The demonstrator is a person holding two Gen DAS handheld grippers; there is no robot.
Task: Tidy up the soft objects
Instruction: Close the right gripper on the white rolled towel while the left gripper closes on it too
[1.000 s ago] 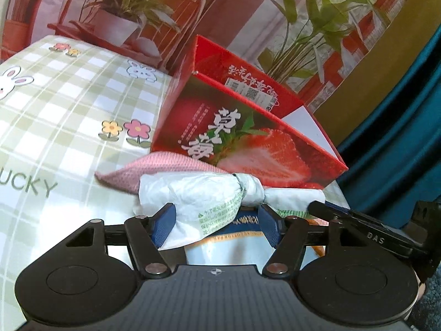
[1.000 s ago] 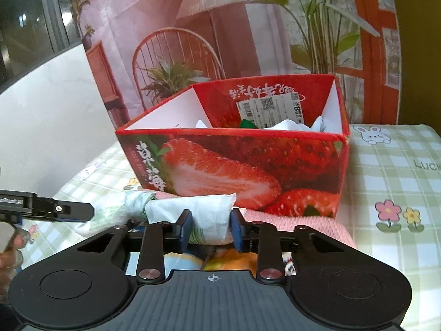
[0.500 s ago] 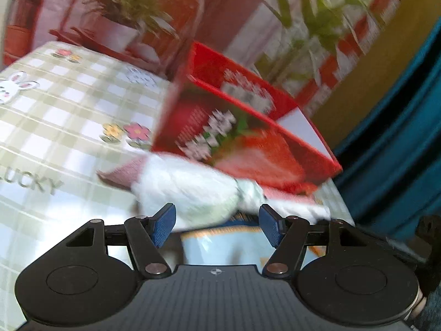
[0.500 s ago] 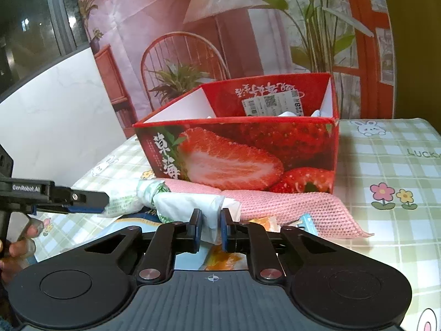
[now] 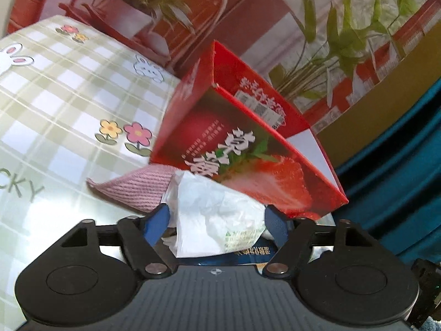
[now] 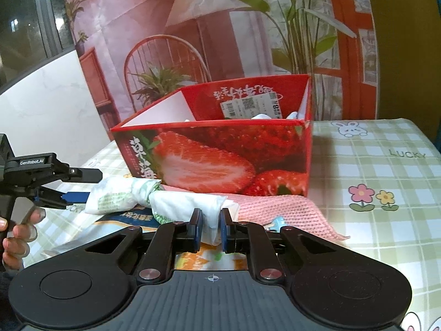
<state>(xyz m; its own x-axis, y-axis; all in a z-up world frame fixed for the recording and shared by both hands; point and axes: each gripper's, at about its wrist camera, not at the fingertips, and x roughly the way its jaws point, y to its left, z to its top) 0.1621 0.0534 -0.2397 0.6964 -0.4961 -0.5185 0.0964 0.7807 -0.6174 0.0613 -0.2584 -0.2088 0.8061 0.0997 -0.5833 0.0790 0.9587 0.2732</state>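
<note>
Right tool point(image 6: 210, 227) is clenched on one end of the white crinkled plastic bag bundle point(image 6: 190, 202), lying before the red strawberry cardboard box point(image 6: 220, 149). I keep left tool point(image 5: 217, 224) released around the other end. Thin plastic may slip or tear if I lift.

Each gripper has a broad black body, ribbed across the middle, with a small white crosshair mark near its front edge. A round recessed disc sits on either side of the ribbing. Two black linkage arms run forward from silver rivets to the fingers, with triangular cutouts outboard of them. The left gripper point(image 5: 217, 222) carries blue pads point(image 5: 155, 224); the right gripper point(image 6: 211, 227) has black fingers with blue pads point(image 6: 223, 230) on their inner faces. Seen from the right wrist, the left gripper bears white "GenRobot.AI" lettering behind its fingers.
</note>
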